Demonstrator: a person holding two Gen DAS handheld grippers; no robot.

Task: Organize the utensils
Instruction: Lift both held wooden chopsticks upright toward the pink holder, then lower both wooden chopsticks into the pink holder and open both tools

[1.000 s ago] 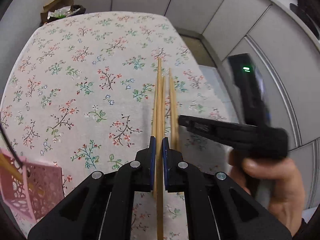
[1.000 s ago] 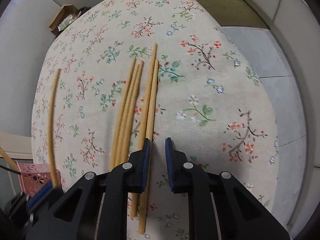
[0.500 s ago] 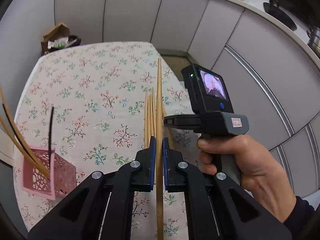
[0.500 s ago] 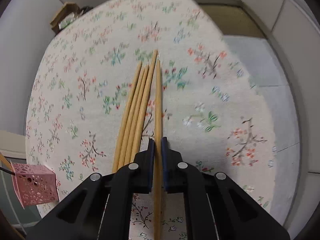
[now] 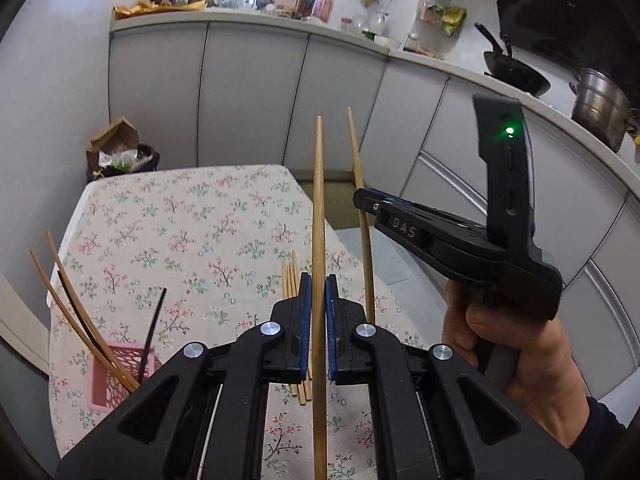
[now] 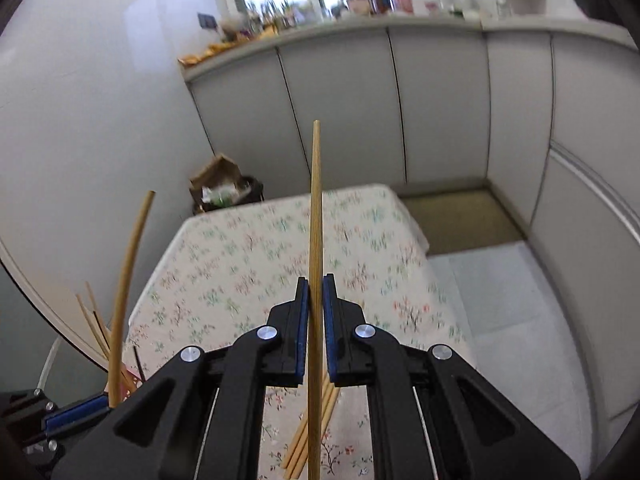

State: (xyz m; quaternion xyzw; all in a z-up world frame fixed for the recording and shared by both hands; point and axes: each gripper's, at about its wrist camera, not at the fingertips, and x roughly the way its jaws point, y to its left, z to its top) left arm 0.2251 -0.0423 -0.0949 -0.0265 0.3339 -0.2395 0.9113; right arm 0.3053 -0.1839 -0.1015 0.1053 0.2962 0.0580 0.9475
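My left gripper (image 5: 316,280) is shut on a wooden chopstick (image 5: 318,208) that points up above the floral table (image 5: 192,216). My right gripper (image 6: 316,280) is shut on another wooden chopstick (image 6: 316,208); it also shows in the left wrist view (image 5: 362,204), held to the right of the left one. Several wooden chopsticks (image 5: 294,276) lie on the cloth below the left gripper and show under the right gripper (image 6: 310,436). A pink perforated holder (image 5: 114,376) with wooden and black chopsticks stands at the table's near left.
Grey cabinets (image 5: 248,96) and a cluttered counter run behind the table. A bin with a cardboard box (image 5: 116,152) stands past the far left corner. A wok (image 5: 516,72) and a steel pot (image 5: 600,108) sit at the right. Floor lies right of the table.
Both grippers rose from the table and tilted up, each lifting one chopstick off the pile. The right gripper closed on its chopstick within the last second.
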